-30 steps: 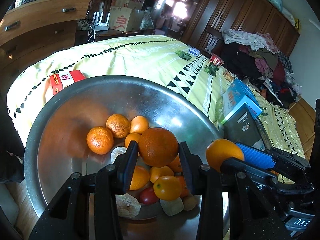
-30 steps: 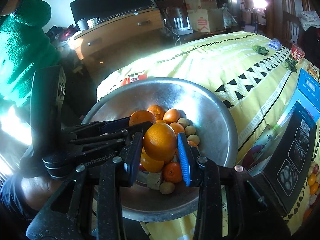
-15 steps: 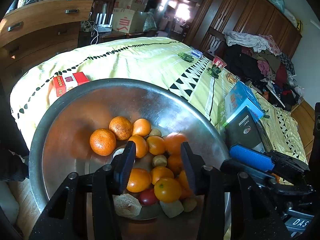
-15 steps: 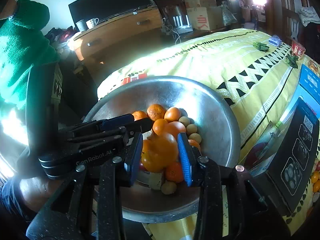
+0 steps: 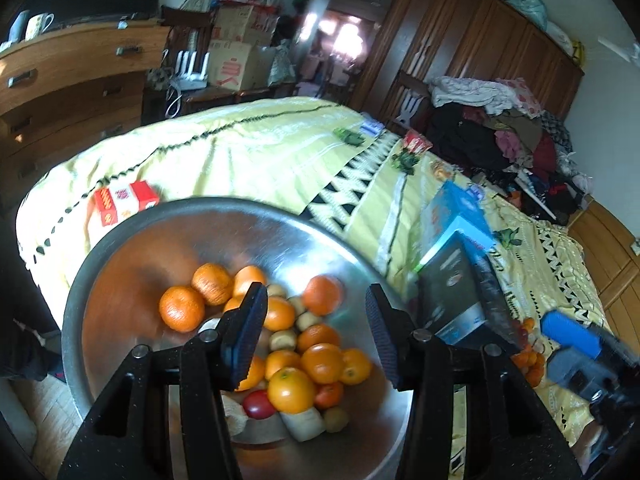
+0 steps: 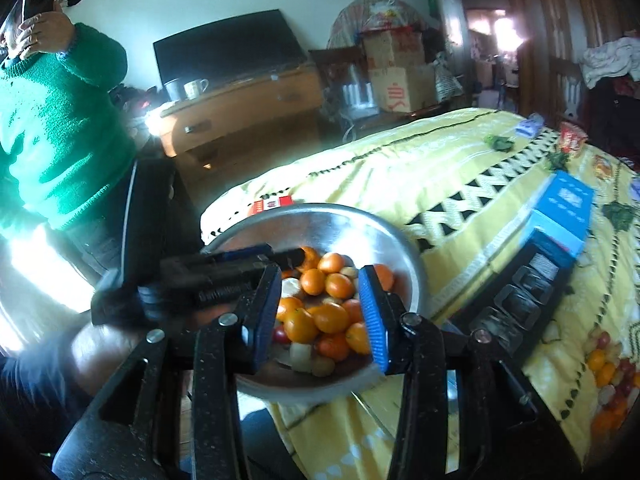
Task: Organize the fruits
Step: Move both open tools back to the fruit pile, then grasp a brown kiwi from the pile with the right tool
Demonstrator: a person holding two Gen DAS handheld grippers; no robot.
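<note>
The left tool (image 5: 316, 332) is hanging over the metal bowl (image 5: 120, 248) in the lower middle of the left wrist view. Its jaws have just been opening and are standing apart with nothing between them. The fruits (image 5: 304, 360) are lying heaped in the bottom of the bowl, toward its lower right side: many oranges, a red fruit (image 5: 258, 405) and a few small brown ones. Two oranges (image 5: 182, 308) are sitting a little apart at the left of the heap.

In the right wrist view the right tool (image 6: 320, 312) is also hovering above the bowl (image 6: 280, 220), in the lower middle of the frame. Its jaws have likewise just been opening and are gaping, empty, with the heap of fruits (image 6: 328, 312) showing through the gap. The left tool (image 6: 224, 272) is reaching in from the left of that frame, blurred.

The bowl is resting at the near edge of a bed (image 5: 248, 160) covered by a yellow patterned spread. A red box (image 5: 124, 200) is lying just behind the bowl at upper left, and a blue box (image 5: 456, 216) and a black box (image 5: 452, 292) are lying to the right. A person in a green sweater (image 6: 52, 128) is standing at the left edge of the right wrist view.
</note>
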